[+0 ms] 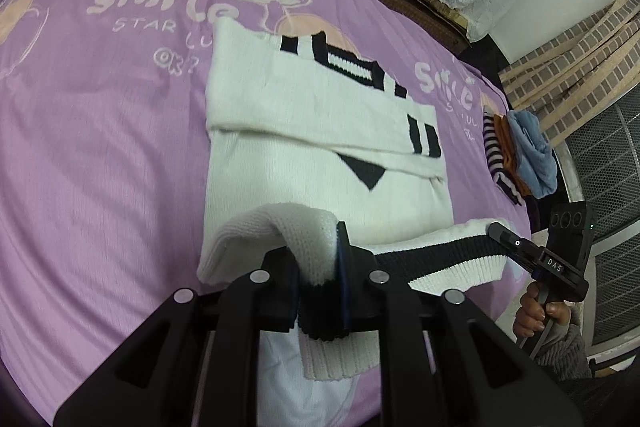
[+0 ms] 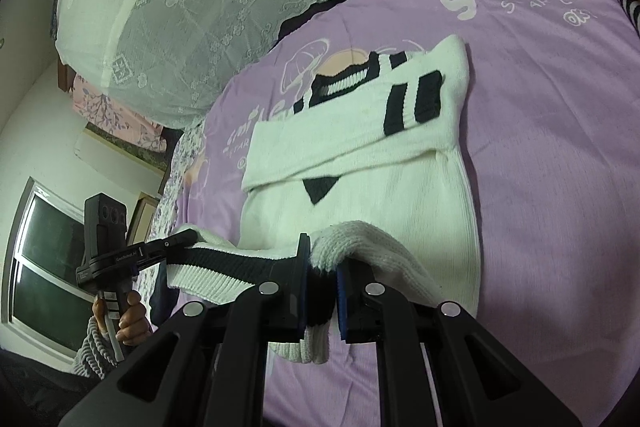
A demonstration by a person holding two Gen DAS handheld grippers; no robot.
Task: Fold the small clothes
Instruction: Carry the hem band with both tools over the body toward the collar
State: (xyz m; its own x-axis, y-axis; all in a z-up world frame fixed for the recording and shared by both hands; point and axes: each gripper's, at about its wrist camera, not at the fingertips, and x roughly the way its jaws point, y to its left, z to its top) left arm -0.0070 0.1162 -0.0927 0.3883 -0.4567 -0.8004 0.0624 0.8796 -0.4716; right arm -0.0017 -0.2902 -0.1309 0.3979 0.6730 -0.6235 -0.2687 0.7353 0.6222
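Note:
A white knit sweater with black stripes lies on the purple bedspread, sleeves folded across its chest. It also shows in the right wrist view. My left gripper is shut on the sweater's bottom hem at one corner and lifts it. My right gripper is shut on the hem at the other corner. The black-and-white ribbed hem band stretches between them, raised above the sweater's body. The right gripper shows in the left wrist view, the left gripper in the right wrist view.
A pile of folded clothes, striped, orange and blue, sits on the bedspread at the right edge. A lace-covered pillow lies at the head of the bed. A window is beside the bed.

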